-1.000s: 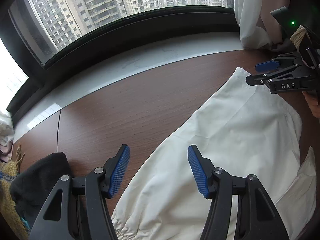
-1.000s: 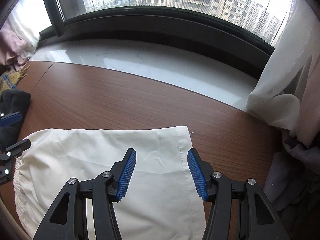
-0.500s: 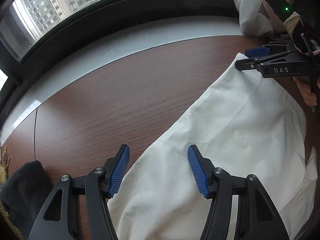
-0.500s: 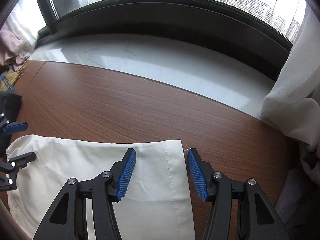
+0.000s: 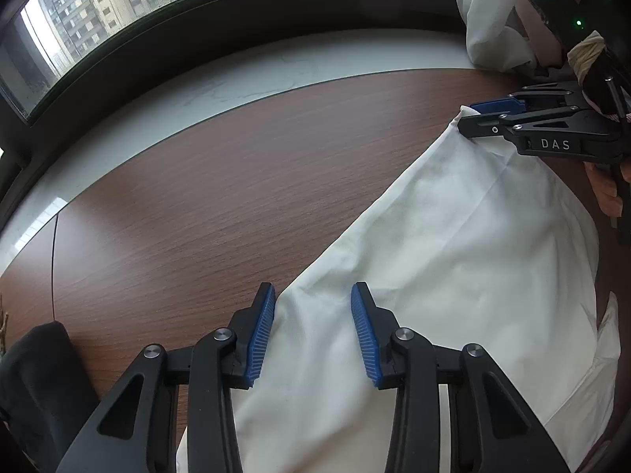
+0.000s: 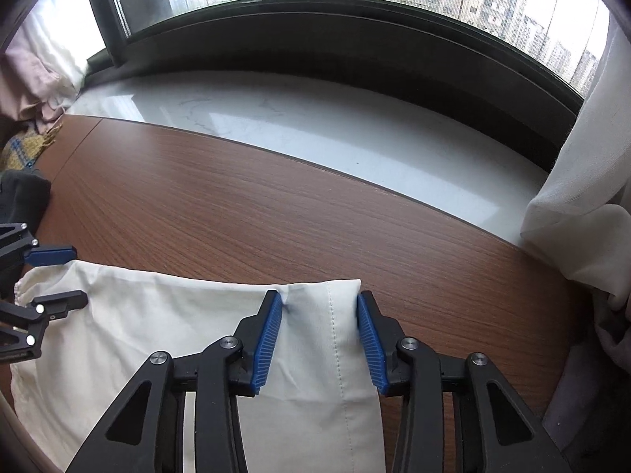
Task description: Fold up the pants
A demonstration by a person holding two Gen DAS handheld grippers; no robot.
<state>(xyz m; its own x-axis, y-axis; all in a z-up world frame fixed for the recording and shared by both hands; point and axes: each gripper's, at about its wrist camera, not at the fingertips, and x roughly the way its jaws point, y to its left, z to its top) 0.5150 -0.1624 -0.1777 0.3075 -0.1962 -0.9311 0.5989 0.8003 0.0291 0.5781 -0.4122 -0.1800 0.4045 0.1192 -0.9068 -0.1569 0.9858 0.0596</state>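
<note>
Two grippers, left (image 5: 311,331) and right (image 6: 320,339), both just closing, pinching one white pants (image 5: 453,256).

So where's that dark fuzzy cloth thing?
The dark cloth sits at the bottom-left corner of the left wrist view, on the wooden table, left of the white pants; the right wrist view shows it at the left edge.

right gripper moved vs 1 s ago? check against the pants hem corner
Yes. The right gripper has come forward over the pants to the hem corner, which now sits between its fingers; the jaws have just been closing on the cloth.
</note>
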